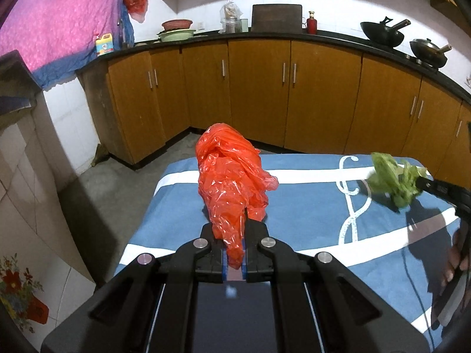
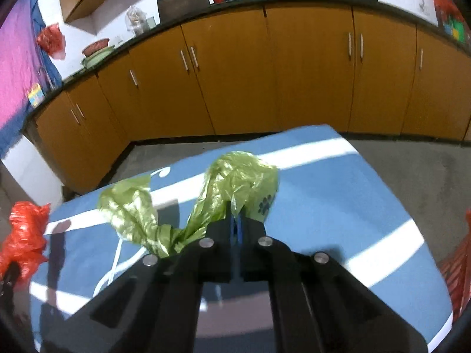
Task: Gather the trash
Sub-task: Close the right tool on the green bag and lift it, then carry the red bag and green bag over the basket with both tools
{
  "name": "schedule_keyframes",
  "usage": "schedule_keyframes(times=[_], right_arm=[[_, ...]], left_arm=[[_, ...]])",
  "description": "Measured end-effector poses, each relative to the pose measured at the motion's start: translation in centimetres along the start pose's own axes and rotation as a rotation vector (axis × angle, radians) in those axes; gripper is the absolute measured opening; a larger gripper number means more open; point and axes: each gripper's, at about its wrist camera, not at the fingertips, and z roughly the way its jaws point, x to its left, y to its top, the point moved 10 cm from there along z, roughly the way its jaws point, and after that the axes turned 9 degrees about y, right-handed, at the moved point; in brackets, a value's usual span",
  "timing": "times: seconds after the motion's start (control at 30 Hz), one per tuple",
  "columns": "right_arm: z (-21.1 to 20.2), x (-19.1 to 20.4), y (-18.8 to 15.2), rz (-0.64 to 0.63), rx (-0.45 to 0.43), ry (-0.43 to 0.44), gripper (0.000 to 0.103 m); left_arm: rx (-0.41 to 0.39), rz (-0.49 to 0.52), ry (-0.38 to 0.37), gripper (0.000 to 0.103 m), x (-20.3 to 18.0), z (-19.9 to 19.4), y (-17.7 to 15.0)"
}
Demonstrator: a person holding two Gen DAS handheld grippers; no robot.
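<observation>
My left gripper (image 1: 234,235) is shut on a crumpled red plastic bag (image 1: 232,173), which it holds up above the blue-and-white table (image 1: 294,206). The same bag shows at the left edge of the right wrist view (image 2: 25,235). My right gripper (image 2: 237,220) is shut on a crumpled green plastic bag (image 2: 235,182) with a dark paw print, held above the table (image 2: 338,194). In the left wrist view the green bag (image 1: 391,176) hangs from the right gripper at the far right.
Wooden kitchen cabinets (image 1: 265,94) with a black counter run behind the table, carrying woks (image 1: 382,33), bowls and a red bottle. Grey floor (image 1: 112,182) lies to the left and beyond. A red mesh item (image 2: 459,267) sits at the right edge of the right wrist view.
</observation>
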Motion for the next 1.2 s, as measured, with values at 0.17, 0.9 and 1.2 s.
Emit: schedule_keyframes(times=[0.17,0.9,1.2], right_arm=[[-5.4,-1.6,-1.2,-0.037,-0.049,0.012,0.003],[-35.1,-11.9,-4.7,-0.048,-0.289,-0.005,0.003],[-43.2,-16.9,-6.4,-0.034,-0.367,-0.082,0.003]], left_arm=[[-0.010,-0.005,-0.021,0.006,-0.9,-1.5,0.3],[-0.109,0.098,-0.261,0.006,-13.2,-17.9,-0.9],[-0.162,0.167,-0.408,0.006,-20.2,-25.4,-2.2]])
